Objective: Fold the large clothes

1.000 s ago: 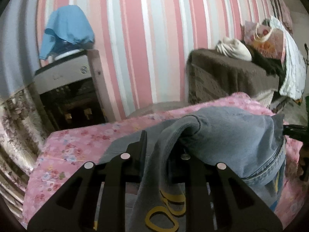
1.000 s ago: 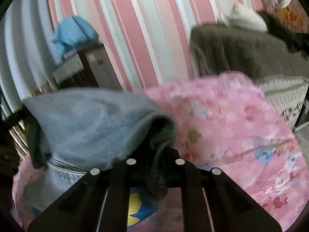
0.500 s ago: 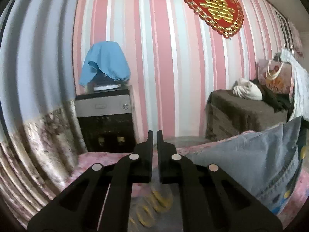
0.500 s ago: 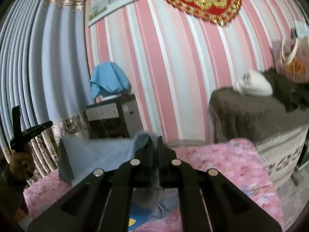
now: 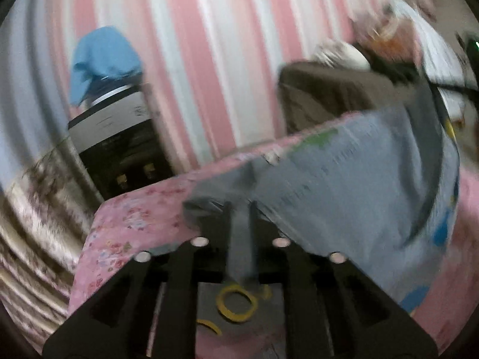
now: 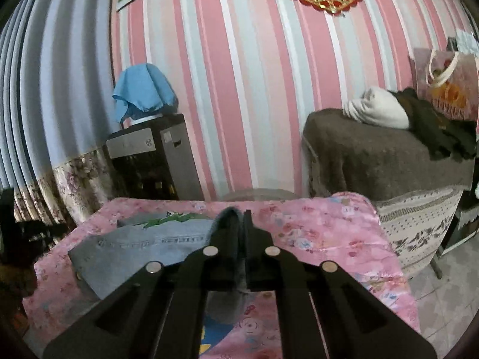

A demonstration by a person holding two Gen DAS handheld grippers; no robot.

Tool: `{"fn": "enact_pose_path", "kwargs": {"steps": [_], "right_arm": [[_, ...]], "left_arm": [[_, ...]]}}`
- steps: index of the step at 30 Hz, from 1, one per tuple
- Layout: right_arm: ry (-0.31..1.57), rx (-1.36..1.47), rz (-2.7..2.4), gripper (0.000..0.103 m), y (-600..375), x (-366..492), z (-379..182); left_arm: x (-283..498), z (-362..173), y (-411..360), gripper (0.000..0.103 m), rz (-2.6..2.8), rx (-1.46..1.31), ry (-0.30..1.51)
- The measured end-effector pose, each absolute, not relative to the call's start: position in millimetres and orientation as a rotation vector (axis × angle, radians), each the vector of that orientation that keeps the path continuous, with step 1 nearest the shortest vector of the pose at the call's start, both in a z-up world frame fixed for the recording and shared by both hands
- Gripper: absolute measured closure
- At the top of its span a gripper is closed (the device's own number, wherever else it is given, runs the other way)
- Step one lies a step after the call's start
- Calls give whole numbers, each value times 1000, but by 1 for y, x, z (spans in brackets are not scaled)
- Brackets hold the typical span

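A large grey garment (image 5: 353,197) with printed blue, yellow and green patches hangs spread between my two grippers over a table with a pink floral cover (image 5: 134,221). My left gripper (image 5: 240,209) is shut on one edge of the cloth; the view is blurred. My right gripper (image 6: 241,218) is shut on the garment's other edge, and the garment (image 6: 143,248) stretches away to the left above the pink cover (image 6: 323,233). Yellow ring prints show under the left gripper.
A dark cabinet (image 6: 149,161) with a blue cloth (image 6: 143,89) on top stands against the striped wall. A brown-covered bench (image 6: 383,155) at the right carries a white bundle (image 6: 377,110), dark clothes and a gift bag. Curtains hang at left.
Both grippers have dropped from the raised position and tilted down towards the table. The garment now stretches flatter and lower between them, close to the pink cover.
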State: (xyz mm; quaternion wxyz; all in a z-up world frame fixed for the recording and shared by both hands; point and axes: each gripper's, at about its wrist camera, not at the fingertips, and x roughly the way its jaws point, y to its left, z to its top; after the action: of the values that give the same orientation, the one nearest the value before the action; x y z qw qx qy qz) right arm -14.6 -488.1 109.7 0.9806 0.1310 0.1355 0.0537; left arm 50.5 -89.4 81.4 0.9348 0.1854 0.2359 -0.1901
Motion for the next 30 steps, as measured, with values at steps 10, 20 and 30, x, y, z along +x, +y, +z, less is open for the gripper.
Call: {"fn": "enact_pose_path", "kwargs": {"steps": [10,20,30], "right_arm": [[313,334,122,100,-502,-6,76],[345,370,134,100,-502,0,59],[390,403,129,99,-511,-4,35]], "left_arm": [[12,9,-143,3,-466,687,389],[68,-11,-174,97,-530,725,476],[40,27,-127,6,-714,600,413]]}}
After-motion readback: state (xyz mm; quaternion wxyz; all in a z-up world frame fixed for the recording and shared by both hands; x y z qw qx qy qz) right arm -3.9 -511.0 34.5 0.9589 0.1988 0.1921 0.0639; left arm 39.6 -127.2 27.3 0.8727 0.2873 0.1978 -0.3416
